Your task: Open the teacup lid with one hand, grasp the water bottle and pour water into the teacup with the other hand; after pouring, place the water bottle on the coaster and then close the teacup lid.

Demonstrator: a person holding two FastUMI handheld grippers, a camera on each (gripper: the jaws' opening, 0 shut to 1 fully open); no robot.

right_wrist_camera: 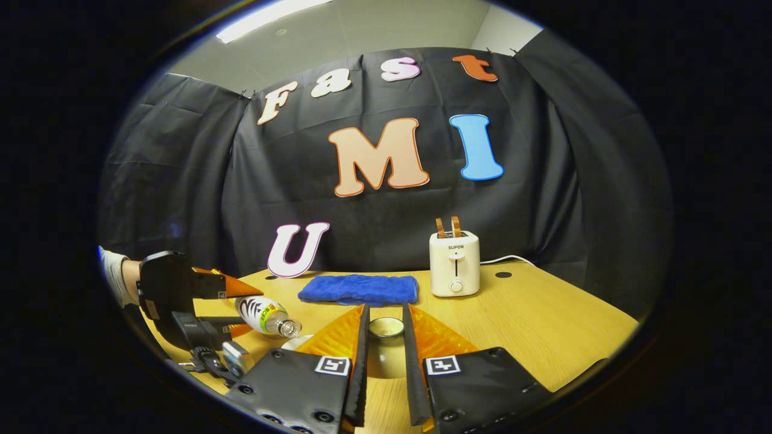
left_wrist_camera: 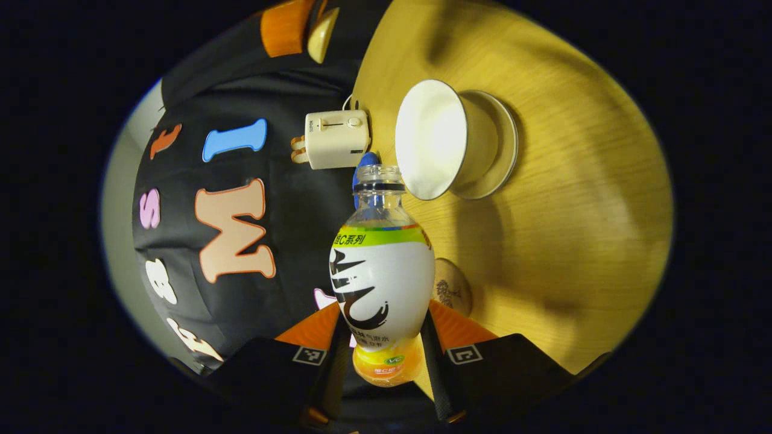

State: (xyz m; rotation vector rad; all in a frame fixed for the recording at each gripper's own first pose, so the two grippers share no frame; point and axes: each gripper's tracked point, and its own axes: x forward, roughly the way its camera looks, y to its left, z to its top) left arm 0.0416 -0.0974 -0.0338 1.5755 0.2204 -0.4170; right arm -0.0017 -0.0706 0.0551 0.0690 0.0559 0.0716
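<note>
Left gripper [left_wrist_camera: 383, 346] was clamped on the water bottle [left_wrist_camera: 382, 283], both fingers pressing its lower body. Bottle was uncapped and tipped over, mouth [left_wrist_camera: 379, 176] just beside the rim of the white teacup [left_wrist_camera: 431, 138], which sat on its saucer [left_wrist_camera: 503, 150] on the bench [left_wrist_camera: 573, 211]. No stream of water could be made out, so can't tell if flow had begun. In the right gripper view the same bottle [right_wrist_camera: 265, 314] lay near horizontal in the left gripper [right_wrist_camera: 232, 307], a person's hand [right_wrist_camera: 114, 271] behind it.

Right gripper [right_wrist_camera: 384, 355] held the teacup lid [right_wrist_camera: 386, 328] between its fingers, lifted off to the side; grip looked closed on it, though contact was hard to confirm.

Round coaster [left_wrist_camera: 451, 286] sat on the bench just behind the bottle body, near the gripper. Toaster [right_wrist_camera: 455, 264] and blue cloth [right_wrist_camera: 360, 289] were at the back, well apart from the cup.

Judged step: pouring. Next move likely calls for more tilt with the mouth kept over the cup, then righting the bottle and setting it on the coaster; lid goes back last.
</note>
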